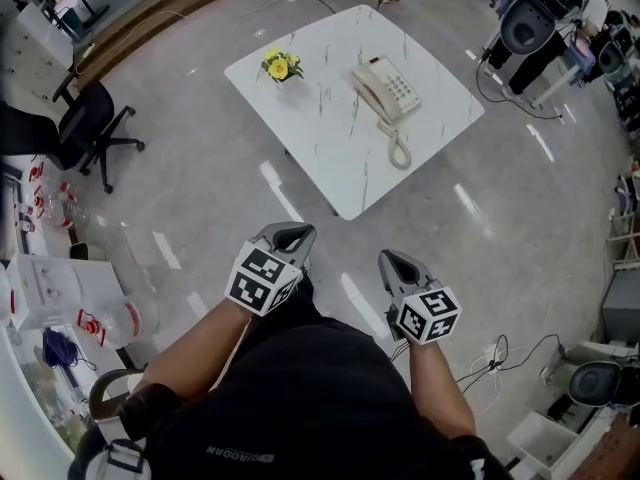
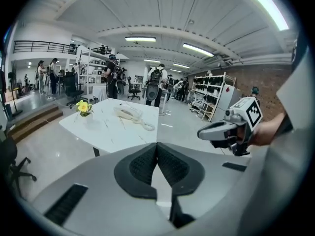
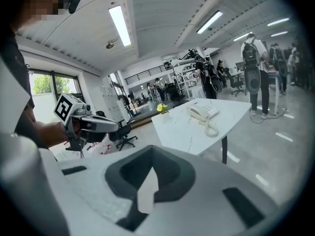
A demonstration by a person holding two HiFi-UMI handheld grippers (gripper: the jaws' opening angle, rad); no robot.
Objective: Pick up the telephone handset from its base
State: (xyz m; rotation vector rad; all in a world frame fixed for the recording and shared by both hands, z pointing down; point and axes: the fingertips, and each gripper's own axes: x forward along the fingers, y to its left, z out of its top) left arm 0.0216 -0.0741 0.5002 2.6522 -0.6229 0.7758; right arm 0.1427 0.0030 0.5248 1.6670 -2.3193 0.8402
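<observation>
A cream telephone (image 1: 388, 90) sits on the white marble table (image 1: 330, 158), its handset (image 1: 370, 86) lying on the base and a coiled cord (image 1: 398, 150) trailing toward me. Both grippers hang over the floor well short of the table. My left gripper (image 1: 290, 236) is shut and holds nothing; my right gripper (image 1: 392, 260) is also shut and holds nothing. From the left gripper view, the telephone (image 2: 129, 113) is far ahead beyond the closed left gripper (image 2: 157, 144), with the right gripper (image 2: 216, 132) beside. In the right gripper view the telephone (image 3: 203, 113) lies far beyond the closed right gripper (image 3: 152, 149).
A small pot of yellow flowers (image 1: 280, 65) stands on the table's far left. A black office chair (image 1: 85, 128) is at the left, a white counter (image 1: 45, 288) with clutter near me on the left. Cables (image 1: 490, 353) lie on the floor at right. People (image 2: 156, 85) stand beyond the table.
</observation>
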